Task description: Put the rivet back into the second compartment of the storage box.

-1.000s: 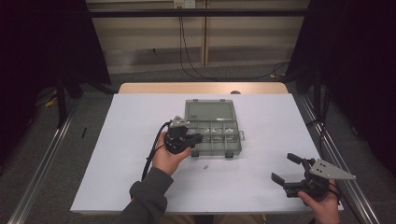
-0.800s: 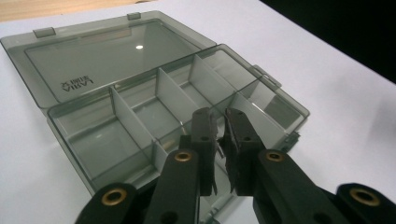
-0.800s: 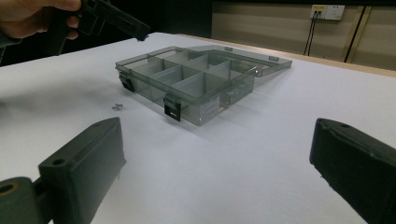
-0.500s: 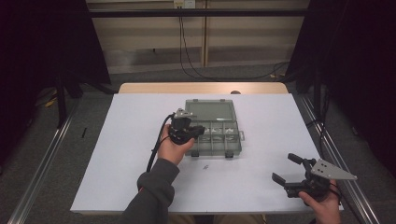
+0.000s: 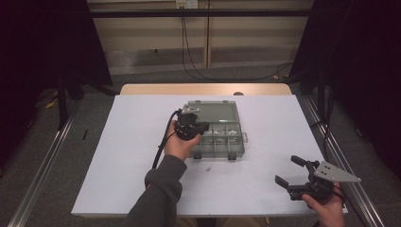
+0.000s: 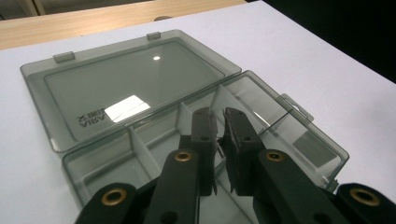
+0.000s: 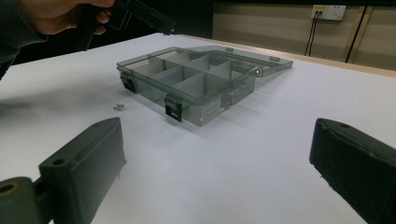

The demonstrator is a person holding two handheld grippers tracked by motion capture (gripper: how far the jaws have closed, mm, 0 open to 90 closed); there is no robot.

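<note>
A clear grey compartment box [image 5: 218, 142] lies open in the middle of the white table, its lid [image 5: 215, 112] folded flat behind it. My left gripper [image 5: 203, 126] hovers over the box's left compartments. In the left gripper view its jaws [image 6: 218, 116] stand almost together, shut on a small thin metal piece [image 6: 217, 150] that looks like a screw. A few tiny screws [image 5: 208, 169] lie on the table just in front of the box. My right gripper [image 5: 288, 170] rests near the front right edge, open with nothing between its jaws [image 7: 217, 133].
The box has black latches [image 7: 173, 112] on its front wall. A wooden strip [image 5: 203, 89] runs along the table's far edge. A black cable [image 5: 163, 142] trails from the left gripper along the forearm. Dark curtains stand on both sides.
The left hand has carried its gripper away from the person, from the box's front left corner to above its left compartments. The right gripper has stayed put.
</note>
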